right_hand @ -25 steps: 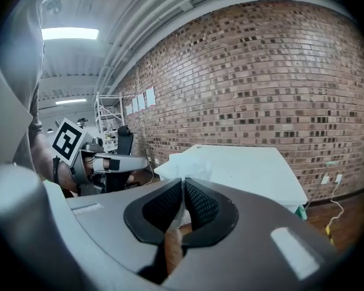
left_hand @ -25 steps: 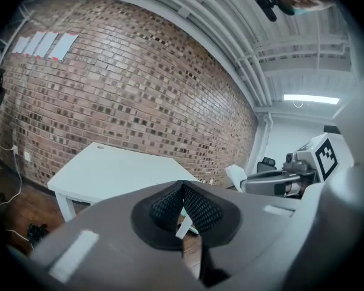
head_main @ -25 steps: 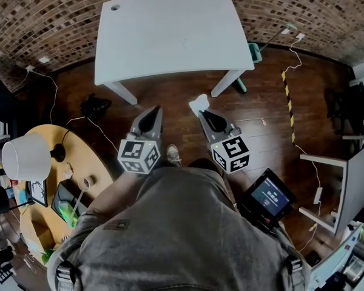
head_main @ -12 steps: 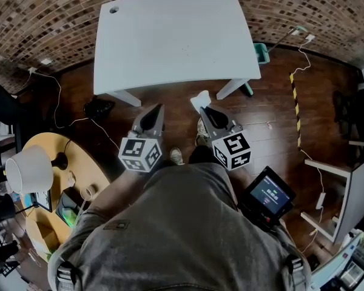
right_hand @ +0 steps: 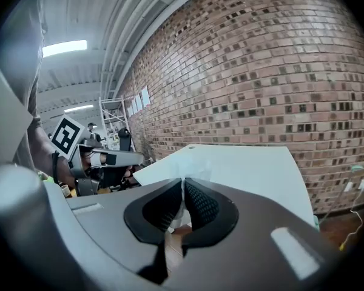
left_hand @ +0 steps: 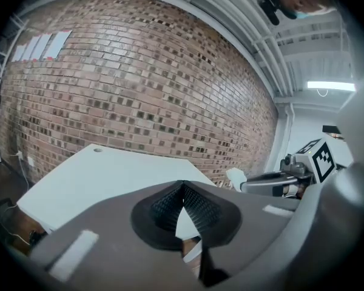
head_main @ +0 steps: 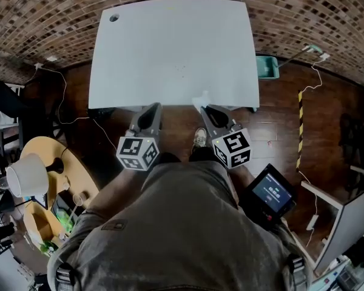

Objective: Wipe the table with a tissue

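Note:
A white table [head_main: 170, 47] stands against the brick wall, its top bare apart from a cable hole [head_main: 114, 17] at the far left corner. My right gripper [head_main: 204, 108] is shut on a white tissue [head_main: 201, 99], whose tip sticks up just at the table's near edge; the tissue [right_hand: 196, 170] also shows above the closed jaws in the right gripper view. My left gripper [head_main: 151, 109] is shut with nothing in it, just short of the same edge, the table [left_hand: 103, 174] ahead of it.
A round wooden side table [head_main: 54, 180] with a white lamp [head_main: 25, 174] stands at my left. A teal bin [head_main: 268, 65] and cables [head_main: 318, 71] lie on the wood floor right of the table. A small screen [head_main: 270, 194] hangs at my right hip.
I have stepped closer: the table has come nearer and both grippers, which were over the floor, now reach its near edge. The tissue stays clamped in the right gripper.

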`<state>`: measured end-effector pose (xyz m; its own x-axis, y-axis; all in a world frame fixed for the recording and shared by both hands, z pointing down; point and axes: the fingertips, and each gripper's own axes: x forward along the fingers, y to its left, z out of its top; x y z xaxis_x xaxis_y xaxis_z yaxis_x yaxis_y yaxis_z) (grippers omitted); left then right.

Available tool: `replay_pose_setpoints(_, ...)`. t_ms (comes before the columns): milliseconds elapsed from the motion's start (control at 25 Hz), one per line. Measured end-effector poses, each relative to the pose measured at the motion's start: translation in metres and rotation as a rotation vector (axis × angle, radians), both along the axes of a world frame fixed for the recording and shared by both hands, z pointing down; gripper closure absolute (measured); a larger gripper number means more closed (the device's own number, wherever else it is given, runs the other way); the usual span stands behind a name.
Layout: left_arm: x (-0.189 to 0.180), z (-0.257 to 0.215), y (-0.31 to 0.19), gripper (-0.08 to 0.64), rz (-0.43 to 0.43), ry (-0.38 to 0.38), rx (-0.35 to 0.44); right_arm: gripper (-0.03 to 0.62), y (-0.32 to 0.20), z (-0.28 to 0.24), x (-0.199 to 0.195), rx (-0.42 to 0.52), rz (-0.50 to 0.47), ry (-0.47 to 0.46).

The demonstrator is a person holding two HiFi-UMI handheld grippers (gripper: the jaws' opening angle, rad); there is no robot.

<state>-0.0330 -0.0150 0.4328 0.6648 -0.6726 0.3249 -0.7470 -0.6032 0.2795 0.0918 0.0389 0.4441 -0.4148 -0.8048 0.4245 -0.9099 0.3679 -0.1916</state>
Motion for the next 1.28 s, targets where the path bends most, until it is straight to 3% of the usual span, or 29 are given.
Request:
replay_pose_setpoints(400, 0.021, 0.013, -0.041, 0.558, -0.070, -0.037, -0.042, 0.565, -0.053, 0.020, 0.033, -0.040, -0.059, 0.006)
replay_pose_setpoints(1000, -0.003, 0.060, -0.111, 0.558, 0.014, 0.002, -0.145, 0.565, -0.115, 0.063, 0.013, -0.170, 0.007, 0.121)
replay_pose_setpoints(1280, -0.009, 0.084, -0.118, 0.558, 0.013, -0.017, -0.208, 0.565, -0.127, 0.095, 0.008, -0.244, -0.023, 0.161)
